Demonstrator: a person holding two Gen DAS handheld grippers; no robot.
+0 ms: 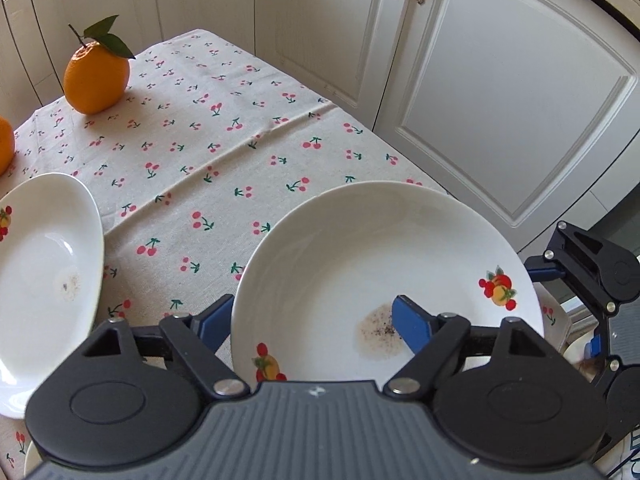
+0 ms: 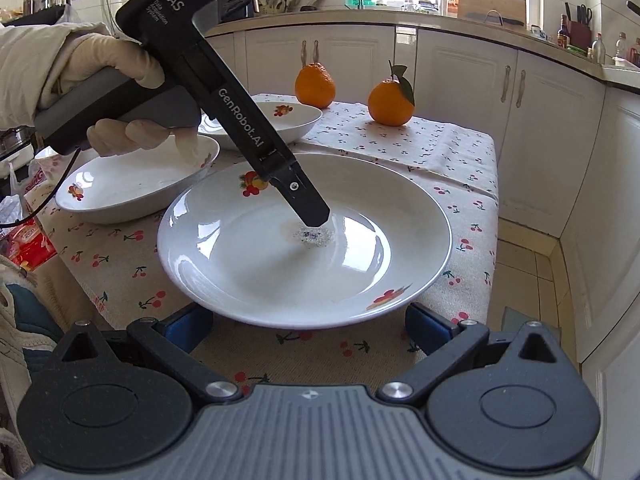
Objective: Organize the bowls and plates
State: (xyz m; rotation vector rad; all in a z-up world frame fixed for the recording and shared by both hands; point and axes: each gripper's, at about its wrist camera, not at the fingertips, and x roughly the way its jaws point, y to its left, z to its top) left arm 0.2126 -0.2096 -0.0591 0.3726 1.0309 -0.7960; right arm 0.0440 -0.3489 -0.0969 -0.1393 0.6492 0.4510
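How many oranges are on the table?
2. One orange with leaves sits at the far right of the tablecloth. The other orange sits to its left, behind the farthest dish. None look hidden.

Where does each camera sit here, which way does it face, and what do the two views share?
Left wrist: on the left gripper, tipped steeply down at the large plate, cabinet doors beyond; own fingers and the right gripper show.
Right wrist: on the right gripper, facing across the table toward the kitchen counter; own fingers, the left gripper and a gloved hand show.
Shared: the large plate, its stain, the leafed orange.
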